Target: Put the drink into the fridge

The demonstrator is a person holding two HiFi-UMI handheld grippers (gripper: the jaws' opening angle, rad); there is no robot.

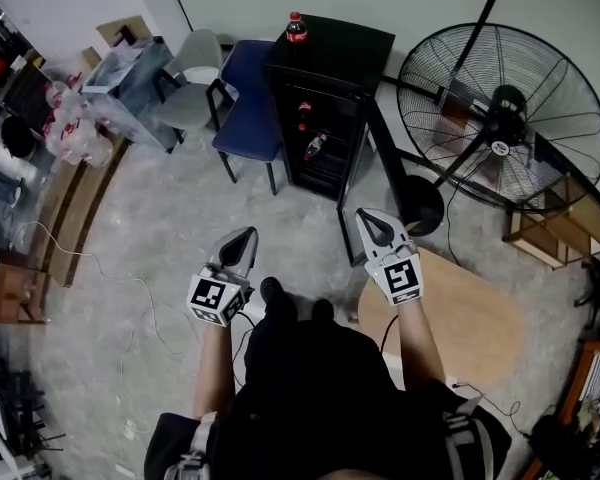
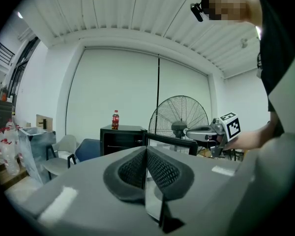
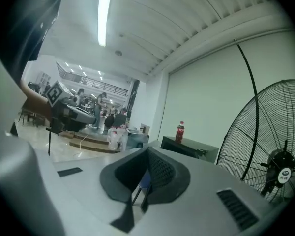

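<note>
Background hall [image 3: 88,127], people [image 3: 99,104]: right gripper view only

Colours we find around the fridge

We see the fridge [image 1: 340,48] black; the drink [image 1: 296,28] dark with red cap and label; a chair [image 1: 250,93] blue; a table [image 1: 470,323] tan; left gripper [image 1: 244,238] and right gripper [image 1: 368,218] grey, with black-and-white square markers; floor [image 1: 160,228] mottled grey.

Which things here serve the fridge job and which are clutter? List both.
Job: cola bottle on top of the fridge; left hand-held gripper and right hand-held gripper, both shut and empty.
Clutter: fan, blue chair, grey chair.
</note>
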